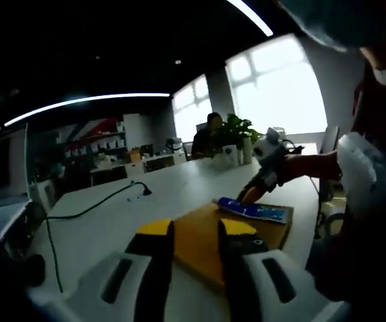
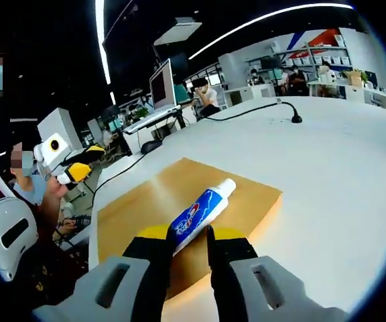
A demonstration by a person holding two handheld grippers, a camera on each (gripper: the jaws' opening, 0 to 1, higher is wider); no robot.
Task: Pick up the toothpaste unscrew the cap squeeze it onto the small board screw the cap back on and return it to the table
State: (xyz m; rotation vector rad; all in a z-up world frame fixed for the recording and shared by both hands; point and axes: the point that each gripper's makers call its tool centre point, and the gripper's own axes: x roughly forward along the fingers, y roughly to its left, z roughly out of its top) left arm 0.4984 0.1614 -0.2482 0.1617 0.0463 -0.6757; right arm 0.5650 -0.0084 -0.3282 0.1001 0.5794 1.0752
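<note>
White bench (image 2: 354, 174) carries the small board (image 2: 139, 208); my right gripper (image 2: 189, 243) seems clamped on the toothpaste (image 2: 200, 211) tail, cap (image 2: 226, 186) toward one o'clock; left gripper (image 1: 194, 236) apart.

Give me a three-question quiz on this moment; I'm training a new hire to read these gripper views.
1. True or false: the toothpaste lies on the wooden board.
2. Which gripper has the tube's tail between its jaws? A) left gripper B) right gripper
3. Fill in: the tube's white cap is still ____ the tube.

Key: 1 true; 2 B; 3 on.
</note>
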